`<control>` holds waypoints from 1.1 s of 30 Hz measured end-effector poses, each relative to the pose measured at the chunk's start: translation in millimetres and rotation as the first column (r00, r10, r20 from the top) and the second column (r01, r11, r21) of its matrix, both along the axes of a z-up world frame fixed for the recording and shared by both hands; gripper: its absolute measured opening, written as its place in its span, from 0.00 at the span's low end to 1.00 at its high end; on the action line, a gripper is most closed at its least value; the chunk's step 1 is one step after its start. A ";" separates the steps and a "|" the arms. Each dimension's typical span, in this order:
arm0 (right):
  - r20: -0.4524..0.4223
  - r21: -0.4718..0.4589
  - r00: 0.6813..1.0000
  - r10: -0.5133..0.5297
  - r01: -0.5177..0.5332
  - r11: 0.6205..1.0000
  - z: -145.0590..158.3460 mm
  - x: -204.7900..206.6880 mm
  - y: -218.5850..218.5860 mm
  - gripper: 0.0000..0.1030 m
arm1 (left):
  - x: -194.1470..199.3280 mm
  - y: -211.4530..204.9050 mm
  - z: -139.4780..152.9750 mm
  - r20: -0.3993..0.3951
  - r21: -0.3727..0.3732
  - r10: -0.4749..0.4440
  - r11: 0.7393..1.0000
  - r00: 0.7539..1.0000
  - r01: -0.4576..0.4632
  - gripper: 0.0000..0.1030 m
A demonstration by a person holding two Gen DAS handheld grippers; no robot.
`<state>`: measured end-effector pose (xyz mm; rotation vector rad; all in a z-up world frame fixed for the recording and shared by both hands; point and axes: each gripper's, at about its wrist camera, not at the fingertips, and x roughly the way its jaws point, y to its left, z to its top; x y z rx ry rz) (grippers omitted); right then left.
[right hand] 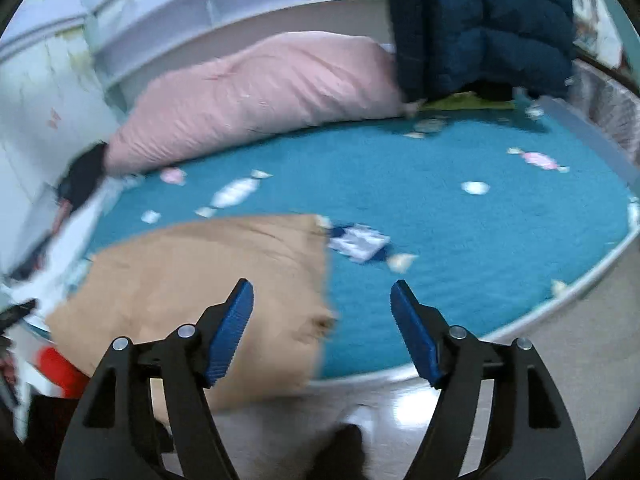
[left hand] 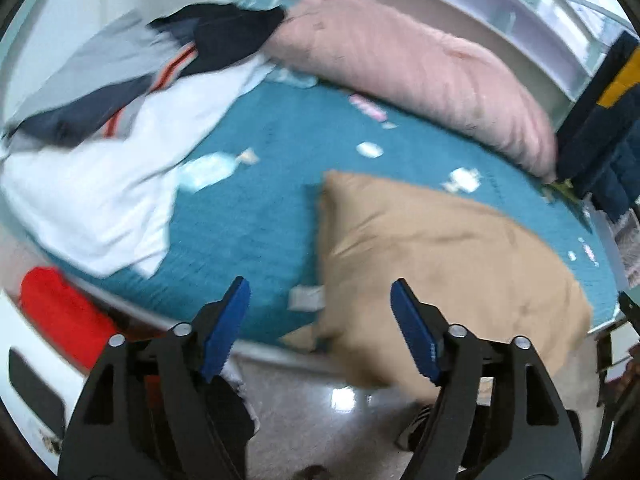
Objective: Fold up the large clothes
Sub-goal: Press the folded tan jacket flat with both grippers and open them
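1. Left claw [left hand: 320,300]: jaws spread wide, blue pads well apart, nothing between them. It hangs over the near edge of the bed [left hand: 256,208], above the floor.
2. Right claw [right hand: 322,300]: jaws likewise spread wide and holding nothing. Its left finger sits in front of the tan garment; its right finger sits in front of bare bedspread.
3. Tan garment [left hand: 448,264]: lies on the teal bedspread at the near side of the bed, its lower part draped over the bed edge toward the floor. It is gathered into a rough, roughly squared shape with creases across it. Neither claw touches it.
4. Clothes pile [left hand: 104,128]: white, grey and navy pieces with an orange stripe, heaped on the far left part of the bed, apart from the tan garment.
5. Pink pillow [right hand: 256,100]: lies along the back of the bed against the white headboard shelf [right hand: 224,12].
6. Dark blue quilted jacket [right hand: 484,28]: stands or hangs at the far right end of the bed, beside the pillow; which of the two cannot be told.
7. Red item [left hand: 60,312]: sits low at the left, off the bed edge; blurred, type unclear.
8. Both views are motion-blurred.
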<state>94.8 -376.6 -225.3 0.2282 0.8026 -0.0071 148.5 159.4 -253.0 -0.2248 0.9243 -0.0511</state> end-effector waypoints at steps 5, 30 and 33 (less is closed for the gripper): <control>-0.051 0.036 0.989 0.142 -0.140 0.989 -24.8 45.9 60.5 0.66 | 33.7 -68.5 -16.9 -0.030 -0.021 -0.156 0.988 0.987 0.155 0.77; -0.175 0.150 0.955 0.241 -0.216 0.965 -80.5 86.4 148.0 0.06 | 58.7 -3.7 -72.2 -0.178 -0.220 0.048 0.971 0.983 -0.088 0.87; -0.176 0.165 0.951 0.255 -0.227 0.960 -85.2 113.6 177.5 0.02 | 72.2 16.2 -87.7 -0.269 -0.284 0.115 0.939 0.956 -0.192 0.87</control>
